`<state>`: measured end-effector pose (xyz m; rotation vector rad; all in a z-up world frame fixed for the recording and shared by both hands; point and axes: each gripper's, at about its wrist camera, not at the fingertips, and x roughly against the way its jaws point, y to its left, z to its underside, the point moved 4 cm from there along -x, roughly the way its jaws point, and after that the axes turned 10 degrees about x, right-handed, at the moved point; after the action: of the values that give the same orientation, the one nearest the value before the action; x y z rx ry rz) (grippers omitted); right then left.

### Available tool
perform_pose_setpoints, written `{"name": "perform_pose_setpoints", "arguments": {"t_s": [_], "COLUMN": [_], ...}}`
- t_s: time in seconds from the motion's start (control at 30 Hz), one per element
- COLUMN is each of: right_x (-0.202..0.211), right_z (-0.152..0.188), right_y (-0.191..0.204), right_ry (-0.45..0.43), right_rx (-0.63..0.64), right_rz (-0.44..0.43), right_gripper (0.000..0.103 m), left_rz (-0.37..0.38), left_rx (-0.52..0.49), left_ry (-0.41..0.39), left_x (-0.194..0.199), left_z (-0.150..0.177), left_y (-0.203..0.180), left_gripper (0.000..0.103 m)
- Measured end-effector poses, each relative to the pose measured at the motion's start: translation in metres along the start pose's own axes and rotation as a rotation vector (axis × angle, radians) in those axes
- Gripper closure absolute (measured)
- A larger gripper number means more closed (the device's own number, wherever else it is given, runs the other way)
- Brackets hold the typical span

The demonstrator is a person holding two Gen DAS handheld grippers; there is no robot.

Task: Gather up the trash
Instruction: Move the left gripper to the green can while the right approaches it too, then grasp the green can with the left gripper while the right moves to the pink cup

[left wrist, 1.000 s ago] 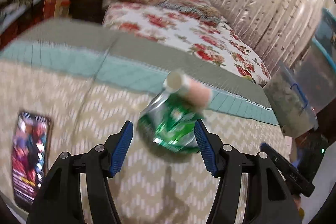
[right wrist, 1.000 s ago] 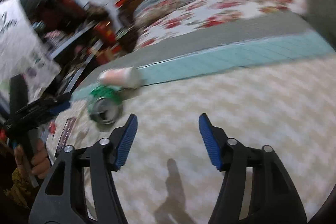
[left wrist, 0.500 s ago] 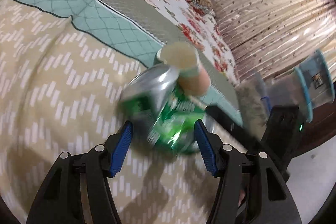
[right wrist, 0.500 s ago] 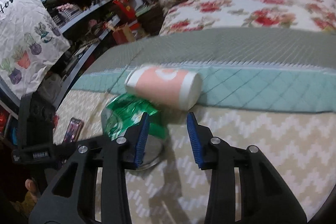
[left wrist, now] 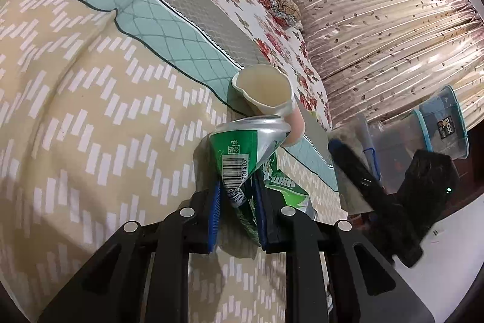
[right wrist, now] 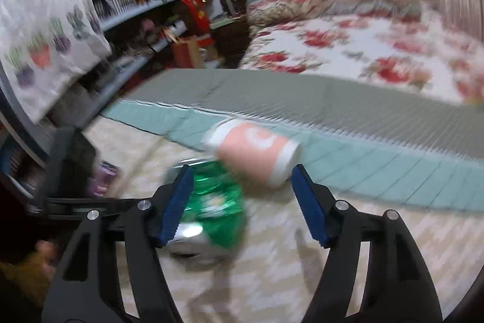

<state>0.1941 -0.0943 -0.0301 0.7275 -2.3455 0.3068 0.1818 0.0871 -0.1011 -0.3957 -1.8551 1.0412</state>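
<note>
Lengthwise, can [left wrist: 242,153] top toward cup [left wrist: 266,93]

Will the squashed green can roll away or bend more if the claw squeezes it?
The crushed green metal can is already pinched flat between the left claw, so it probably bends easily and feels light. Being dented, it likely won't roll far. Its shiny skin may be a bit slippery.

Both wrist views face the can [left wrist: 242,153] closely, right perhaps farther.

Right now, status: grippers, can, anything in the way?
Left gripper just closed, pinching crushed green can. Right gripper just opened, empty, behind the cup. Cup lies against the can.
</note>
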Motion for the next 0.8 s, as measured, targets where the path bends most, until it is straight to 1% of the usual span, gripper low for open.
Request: {"name": "perform_pose_setpoints", "arguments": {"t_s": [0.03,0.1,0.17,0.33,0.37,0.47,0.57,0.67,0.77,0.8], "right_x": [-0.004,-0.013,-0.023,-0.045,-0.049,-0.066,-0.075,-0.076,-0.068,-0.061], "right_z": [-0.001,-0.001,-0.001,-0.011,-0.013,-0.017,-0.022,-0.021,-0.016,-0.016], "right_y": [0.001,0.004,0.009,0.020,0.019,0.017,0.020,0.016,0.014,0.010], "right_ry": [0.019,0.071,0.113,0.168,0.172,0.196,0.211,0.223,0.228,0.221], "right_rx": [0.068,0.197,0.287,0.426,0.440,0.453,0.455,0.421,0.412,0.392], "right_rz": [0.047,0.107,0.130,0.150,0.156,0.170,0.173,0.133,0.093,0.068], "right_gripper": [0.034,0.034,0.033,0.025,0.025,0.025,0.025,0.025,0.025,0.025], "left_rz": [-0.005,-0.015,-0.031,-0.037,-0.056,-0.042,-0.048,-0.042,-0.038,-0.043], "left_rx": [-0.005,-0.022,-0.040,-0.037,-0.034,-0.018,-0.021,-0.008,0.000,-0.004], "left_ry": [-0.002,-0.013,-0.031,-0.043,-0.058,-0.054,-0.061,-0.058,-0.059,-0.064], "left_x": [0.001,0.007,0.014,0.022,0.024,0.027,0.029,0.031,0.034,0.036], "left_z": [-0.001,0.000,0.000,0.001,0.000,-0.002,-0.003,-0.002,-0.002,-0.001], "left_y": [0.000,-0.001,-0.001,0.004,0.006,0.010,0.011,0.016,0.019,0.020], "left_gripper": [0.084,0.085,0.085,0.085,0.084,0.085,0.085,0.084,0.084,0.084]}}
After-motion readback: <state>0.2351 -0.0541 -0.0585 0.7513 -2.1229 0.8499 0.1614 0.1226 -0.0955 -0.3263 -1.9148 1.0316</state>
